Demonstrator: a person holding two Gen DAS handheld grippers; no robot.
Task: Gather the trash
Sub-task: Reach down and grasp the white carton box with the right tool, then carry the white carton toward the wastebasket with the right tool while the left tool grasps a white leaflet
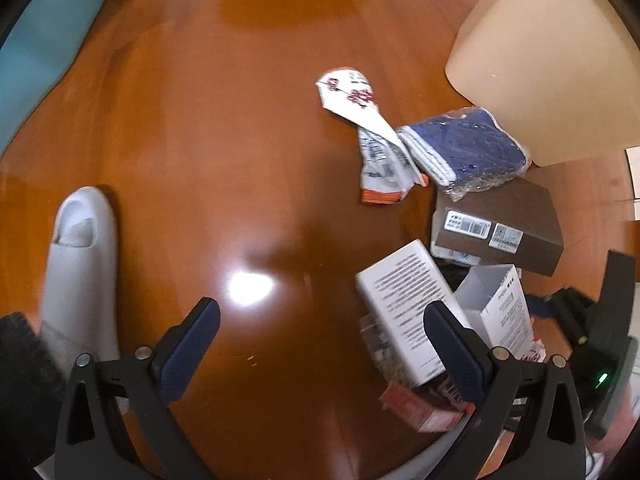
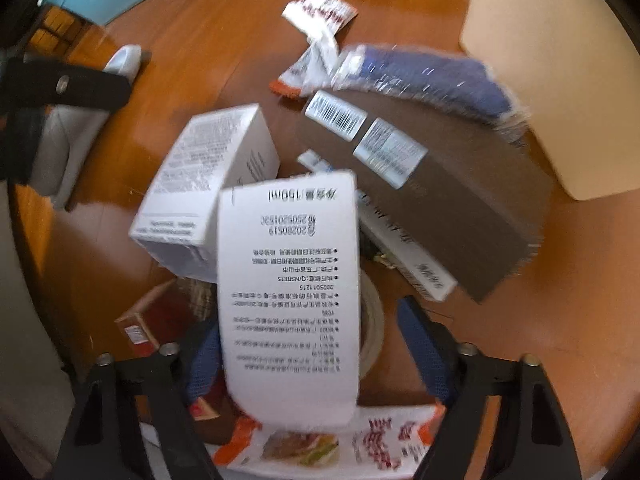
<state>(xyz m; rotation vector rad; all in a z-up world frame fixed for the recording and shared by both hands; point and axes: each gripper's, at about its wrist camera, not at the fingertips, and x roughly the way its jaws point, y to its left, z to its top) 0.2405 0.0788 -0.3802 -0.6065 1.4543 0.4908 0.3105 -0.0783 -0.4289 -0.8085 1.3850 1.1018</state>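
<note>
Nearest the right camera, a tall white carton (image 2: 288, 300) printed with black text stands between the right tongs (image 2: 312, 344), whose blue pads flank it partly open; the left pad lies close against it, the right pad stands clear, so it is not gripped, though blur makes the contact hard to judge. Largest in view is the polished wooden floor (image 1: 240, 120), with a pale beige board (image 1: 540, 60) leaning at the far right and a person's foot in a grey slipper (image 1: 80, 264) at the left. On the floor lies the trash, heaped together: a long brown box (image 2: 460, 208) with barcode labels, a blue cloth in clear wrap (image 1: 468, 148) resting on its far end, a white box (image 2: 212, 184) touching the carton, a crumpled white wrapper with red print (image 1: 352, 96) beyond, a food packet (image 2: 320, 444) under the tongs, and a small red box (image 2: 148, 320) at the edge of the heap. Left tongs (image 1: 320, 344) hang wide open over bare floor just beside the pile, holding nothing. Cartons like these are probably light, empty and stiff enough to pinch across the narrow faces, yet they may crush if squeezed hard; the wrappers and the bagged cloth look soft and slippery, best taken at a bunched fold.
</note>
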